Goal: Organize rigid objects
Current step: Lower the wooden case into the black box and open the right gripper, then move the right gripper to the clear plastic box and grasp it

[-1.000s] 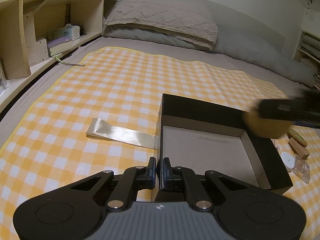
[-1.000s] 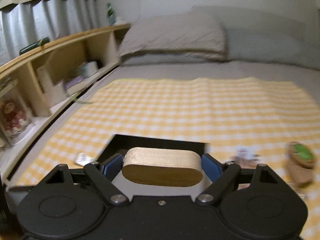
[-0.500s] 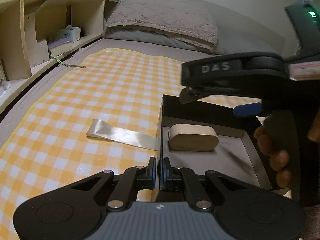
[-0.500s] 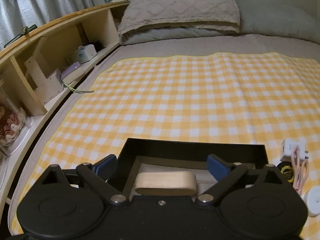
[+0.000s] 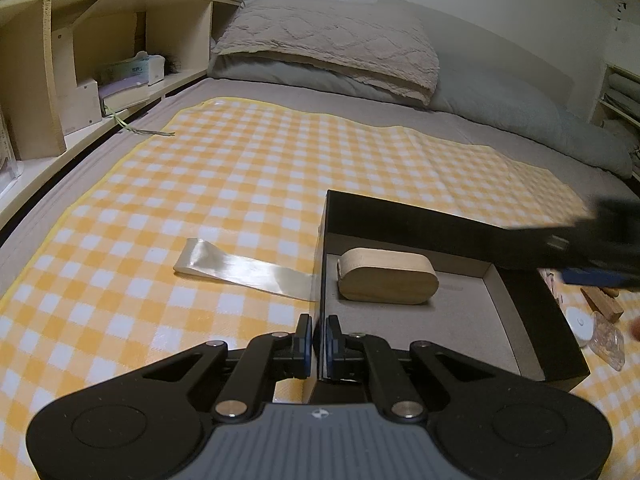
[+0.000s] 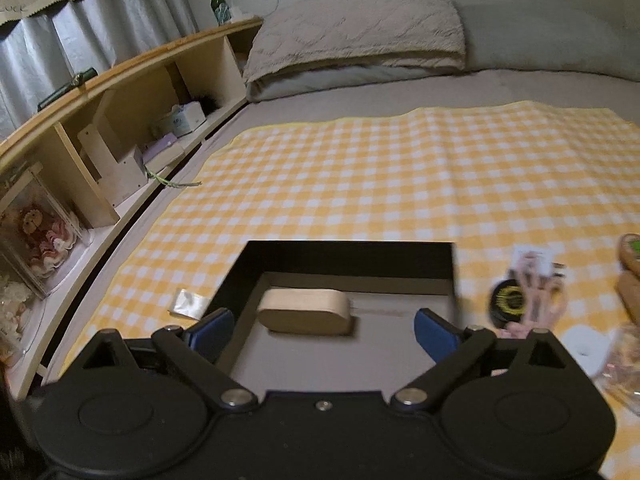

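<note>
While no writing is legible, oval wooden block [image 5: 387, 282] lies flat in black box [image 5: 532, 312], long axis across it; left gripper [image 5: 319, 345] clamps box's wall; right gripper [image 6: 324, 330] spread, empty.

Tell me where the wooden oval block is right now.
The wooden oval block lies inside the black box, near its far left corner, in both wrist views; nothing grips it.

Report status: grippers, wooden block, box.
Left gripper shut on box wall. Right gripper open, empty. Wooden block lying in box. Nothing blocking.
</note>
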{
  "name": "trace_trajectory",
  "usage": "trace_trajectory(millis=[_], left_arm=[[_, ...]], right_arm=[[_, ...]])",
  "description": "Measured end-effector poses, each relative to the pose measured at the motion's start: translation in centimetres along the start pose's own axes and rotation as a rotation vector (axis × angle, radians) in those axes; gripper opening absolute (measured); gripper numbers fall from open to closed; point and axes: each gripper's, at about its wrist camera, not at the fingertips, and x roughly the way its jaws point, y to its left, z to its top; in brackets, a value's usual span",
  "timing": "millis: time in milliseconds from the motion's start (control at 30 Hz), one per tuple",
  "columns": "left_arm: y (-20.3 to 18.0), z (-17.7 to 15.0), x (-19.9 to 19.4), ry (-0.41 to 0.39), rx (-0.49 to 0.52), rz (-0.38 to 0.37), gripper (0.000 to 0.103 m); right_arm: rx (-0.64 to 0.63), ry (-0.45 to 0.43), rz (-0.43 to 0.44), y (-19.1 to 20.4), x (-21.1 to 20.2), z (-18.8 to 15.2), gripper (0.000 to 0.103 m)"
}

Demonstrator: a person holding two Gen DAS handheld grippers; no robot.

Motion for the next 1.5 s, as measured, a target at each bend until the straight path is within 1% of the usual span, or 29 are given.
trace_trajectory(millis=[100, 167, 367, 467, 600, 700, 867, 1067, 1133, 1267, 1367, 1500], left_arm=[[-0.1, 0.0, -0.1, -0.001, 0.000, 0.005, 0.007], [-0.1, 0.0, -0.1, -0.001, 0.001, 0.007, 0.007], [-0.2, 0.0, -0.1, -0.001, 0.004, 0.012, 0.007], [-0.3, 0.0, -0.2, -0.001, 0.010, 0.018, 0.007], [-0.4, 0.0, -0.2, -0.002, 0.018, 0.025, 0.007], [-0.4, 0.0, -0.2, -0.002, 0.019, 0.026, 0.007], [-0.4, 0.0, -0.2, -0.001, 0.018, 0.026, 0.007], [-0.4, -0.1, -0.2, -0.002, 0.017, 0.025, 0.007], [-0.4, -0.1, -0.2, -0.001, 0.016, 0.025, 0.007], [-0.4, 0.0, -0.2, -0.002, 0.017, 0.026, 0.007], [-0.4, 0.0, -0.2, -0.002, 0.018, 0.025, 0.007], [-0.3, -0.1, -0.1, -0.003, 0.019, 0.022, 0.008]], right_arm=[[-0.003, -0.023, -0.022, -2.0, -2.0, -0.5, 0.101], [-0.011, -0.046, -0.058, -3.6, -3.4, -0.8, 0.103], [-0.039, -0.101, -0.222, -8.4, -7.0, -2.0, 0.103], [0.002, -0.101, -0.299, -11.2, -7.9, -2.8, 0.103], [0.091, -0.078, -0.393, -14.5, -8.1, -4.4, 0.103], [0.152, -0.067, -0.428, -16.1, -8.1, -5.7, 0.103], [0.228, -0.036, -0.418, -17.1, -7.4, -7.5, 0.103], [0.477, -0.032, -0.397, -19.6, -6.0, -7.4, 0.103], [0.516, -0.040, -0.430, -20.2, -5.4, -7.0, 0.103], [0.551, -0.051, -0.496, -21.1, -4.0, -5.8, 0.103], [0.532, -0.041, -0.558, -21.4, -2.3, -4.8, 0.103], [0.470, 0.007, -0.663, -21.3, 0.0, -4.0, 0.103]])
